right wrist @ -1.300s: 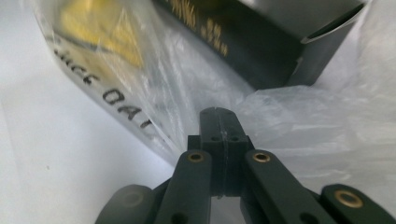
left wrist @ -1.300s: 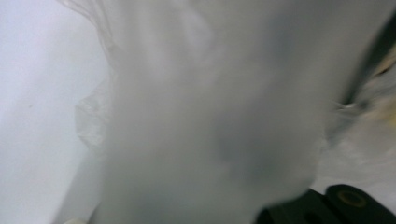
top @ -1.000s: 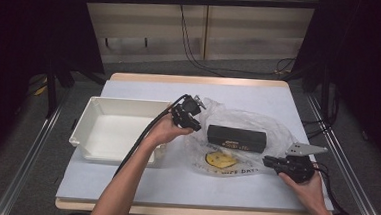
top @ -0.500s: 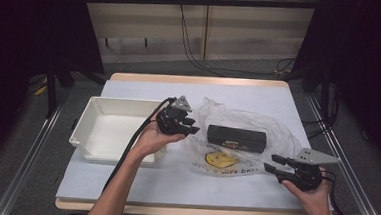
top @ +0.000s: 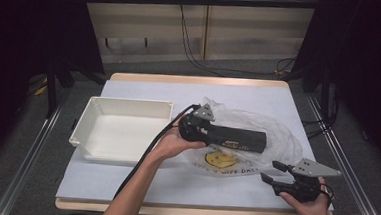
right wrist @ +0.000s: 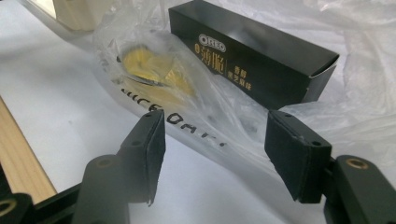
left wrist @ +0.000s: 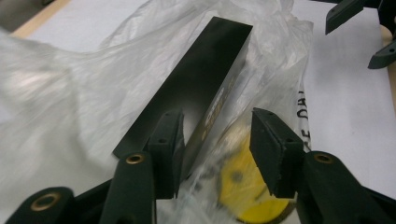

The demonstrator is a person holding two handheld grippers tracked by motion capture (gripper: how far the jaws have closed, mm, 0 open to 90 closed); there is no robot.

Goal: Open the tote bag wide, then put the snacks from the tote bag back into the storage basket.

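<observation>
From the high view, the left gripper (top: 203, 130) sits right of centre at the near end of a long black box (top: 236, 138), which lies on a crumpled clear plastic bag (top: 277, 133); the white tray (top: 122, 128) stands at centre left on the table (top: 144, 87), and the right gripper (top: 277, 174) hovers at lower right, just off the bag's printed edge. Over to the left gripper view: the jaws stand parted, holding nothing, with the box (left wrist: 196, 84) running up through the middle, its near end between the pads, and bag film (left wrist: 60, 93) bunched at left with a yellow patch (left wrist: 247, 186) lower down. In the right gripper view, the jaws gape wide and empty at the bottom, the bag (right wrist: 210, 112) draped in front of them, and the box (right wrist: 252, 60) sits in the upper middle, well beyond them. The risk here: if the left jaws close now, they could well pinch slippery film along with the box, so the box slides or drags the whole bag; a grab so near one end could also let the box swing.
</observation>
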